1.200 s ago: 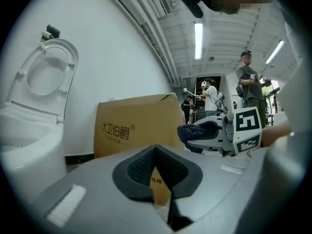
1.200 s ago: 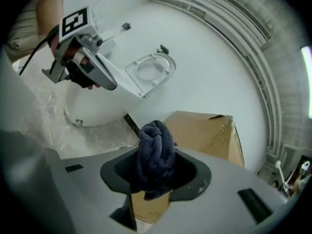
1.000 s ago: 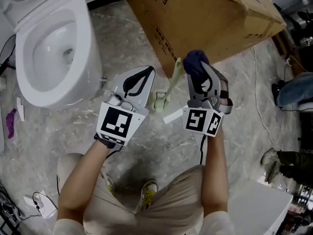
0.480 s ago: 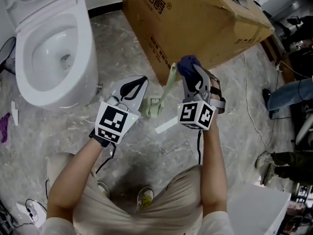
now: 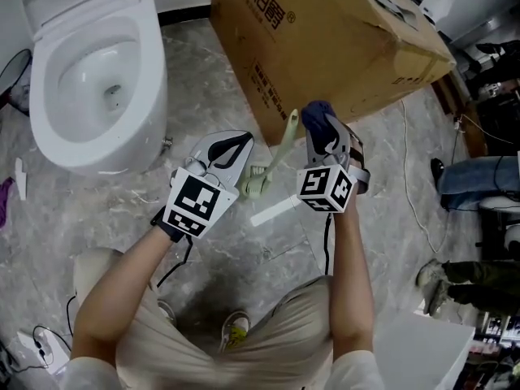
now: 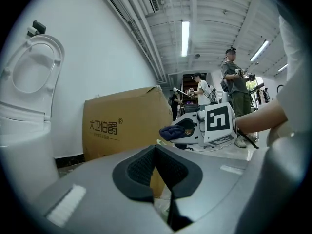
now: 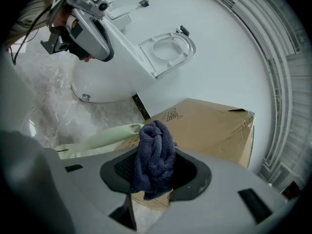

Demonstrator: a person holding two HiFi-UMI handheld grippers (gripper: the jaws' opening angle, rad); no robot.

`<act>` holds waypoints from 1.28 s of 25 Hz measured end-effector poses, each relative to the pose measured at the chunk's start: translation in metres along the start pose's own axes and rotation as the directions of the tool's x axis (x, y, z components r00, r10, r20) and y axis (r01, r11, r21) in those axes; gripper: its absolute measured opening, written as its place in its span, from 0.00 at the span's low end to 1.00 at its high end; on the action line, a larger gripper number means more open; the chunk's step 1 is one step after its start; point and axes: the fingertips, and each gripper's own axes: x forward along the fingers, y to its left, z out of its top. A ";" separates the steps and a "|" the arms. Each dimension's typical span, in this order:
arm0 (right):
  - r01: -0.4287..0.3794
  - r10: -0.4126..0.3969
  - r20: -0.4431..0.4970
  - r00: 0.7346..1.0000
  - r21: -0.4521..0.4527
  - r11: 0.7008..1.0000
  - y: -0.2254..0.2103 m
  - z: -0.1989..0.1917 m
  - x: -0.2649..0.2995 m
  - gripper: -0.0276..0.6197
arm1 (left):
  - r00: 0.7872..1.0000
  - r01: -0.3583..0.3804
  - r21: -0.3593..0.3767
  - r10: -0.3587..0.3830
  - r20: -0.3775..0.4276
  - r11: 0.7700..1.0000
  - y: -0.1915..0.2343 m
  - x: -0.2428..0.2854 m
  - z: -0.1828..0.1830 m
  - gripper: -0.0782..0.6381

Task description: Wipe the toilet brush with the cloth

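A pale green toilet brush (image 5: 275, 154) slants in front of the cardboard box, its head (image 5: 253, 184) low and its handle (image 7: 102, 138) rising toward the right. My right gripper (image 5: 321, 127) is shut on a bunched dark blue cloth (image 7: 155, 155), which sits right beside the handle's upper end; whether they touch is unclear. The left gripper (image 5: 242, 139) hovers just left of the brush head, jaws together with nothing between them (image 6: 156, 152). From the left gripper view the cloth (image 6: 175, 130) shows in the other gripper ahead.
A white toilet (image 5: 97, 80) with its seat up stands at the left. A big cardboard box (image 5: 325, 39) fills the back. A white strip (image 5: 275, 211) lies on the marble floor by the brush. A cable (image 5: 410, 193) and bystanders' legs (image 5: 479, 177) are at the right.
Both grippers hold nearly the same pose beside the brush. The cloth stays at the handle's top end. Only the head view has shifted a little.
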 end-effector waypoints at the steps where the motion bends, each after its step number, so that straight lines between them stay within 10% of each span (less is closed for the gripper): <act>1: 0.002 -0.002 0.004 1.000 -0.008 1.000 0.001 0.002 0.000 0.29 | 1.000 0.000 0.000 0.000 0.000 1.000 0.000 0.000 0.000 0.11; 32: -0.173 0.158 -0.084 0.984 -0.224 0.959 0.069 -0.018 -0.017 0.29 | 1.000 -0.017 -0.041 0.016 -0.022 0.999 0.018 0.005 -0.018 0.11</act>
